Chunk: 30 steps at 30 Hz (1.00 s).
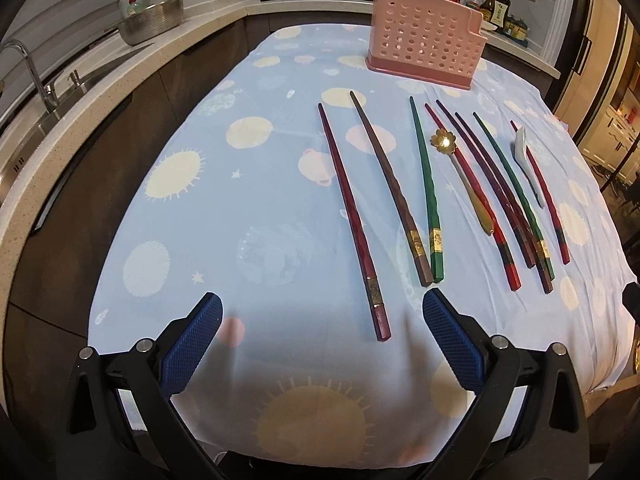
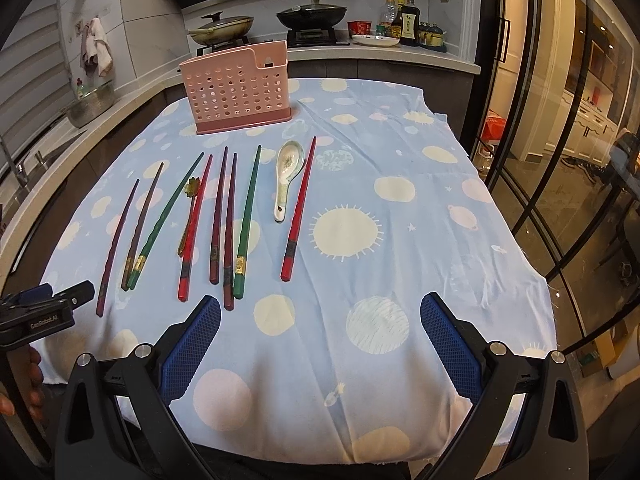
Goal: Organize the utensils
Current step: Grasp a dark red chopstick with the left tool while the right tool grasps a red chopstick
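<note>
Kitchen counter [image 2: 400, 184] draped in thin blue cloth printed with pale suns. Nearest, left tongs [image 1: 322, 312] and right tongs [image 2: 320, 312], blue textured pads spread wide, empty. Beyond: slim lacquered chopsticks [image 2: 218, 216] in rows, ceramic spoon [image 2: 287, 172], gold flower-bowled spoon [image 1: 460, 168]. Farthest, upright perforated pink plastic holder [image 2: 238, 90].

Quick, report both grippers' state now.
Left gripper: open, holding nothing, above the tablecloth.
Right gripper: open, holding nothing.
</note>
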Available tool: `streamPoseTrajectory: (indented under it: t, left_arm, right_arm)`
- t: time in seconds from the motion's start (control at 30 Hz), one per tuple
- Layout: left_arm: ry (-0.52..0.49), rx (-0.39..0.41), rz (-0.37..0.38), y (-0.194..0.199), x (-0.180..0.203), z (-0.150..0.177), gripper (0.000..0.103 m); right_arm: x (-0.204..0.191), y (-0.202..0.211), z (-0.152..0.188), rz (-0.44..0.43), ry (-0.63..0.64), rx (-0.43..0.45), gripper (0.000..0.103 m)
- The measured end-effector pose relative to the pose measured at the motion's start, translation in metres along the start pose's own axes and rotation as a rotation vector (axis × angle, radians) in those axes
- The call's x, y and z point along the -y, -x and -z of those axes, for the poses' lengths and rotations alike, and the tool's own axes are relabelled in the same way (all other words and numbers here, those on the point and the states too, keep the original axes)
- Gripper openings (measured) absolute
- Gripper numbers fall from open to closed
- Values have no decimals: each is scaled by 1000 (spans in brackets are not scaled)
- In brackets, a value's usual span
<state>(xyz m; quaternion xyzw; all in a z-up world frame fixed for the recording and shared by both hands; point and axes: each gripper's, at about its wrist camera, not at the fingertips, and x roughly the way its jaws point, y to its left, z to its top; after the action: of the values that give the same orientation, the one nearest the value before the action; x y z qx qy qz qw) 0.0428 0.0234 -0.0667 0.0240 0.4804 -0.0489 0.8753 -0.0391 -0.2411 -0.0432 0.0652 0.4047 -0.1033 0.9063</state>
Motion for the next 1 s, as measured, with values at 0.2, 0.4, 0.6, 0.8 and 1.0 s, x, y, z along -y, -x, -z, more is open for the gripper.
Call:
streamPoseTrajectory:
  t: [0.2, 0.4, 0.6, 0.8, 1.0]
  left_arm:
    - [-17, -29, 61, -10, 1, 2, 68]
    - [-47, -33, 86, -15, 6, 5, 52]
    - [-43, -26, 125, -14, -1, 2, 9]
    - [-16, -41, 172, -19, -9, -6, 8]
    - [-20, -45, 173, -22, -8, -10, 7]
  right_arm:
    - [-4, -12, -4, -3, 2, -21, 96]
    - [-9, -19, -9, -10, 11, -24, 96]
    - [-10, -29, -11, -16, 11, -39, 96]
    - [-8, -45, -18, -11, -4, -40, 80]
    - [-13, -72, -26, -19, 1, -68, 55]
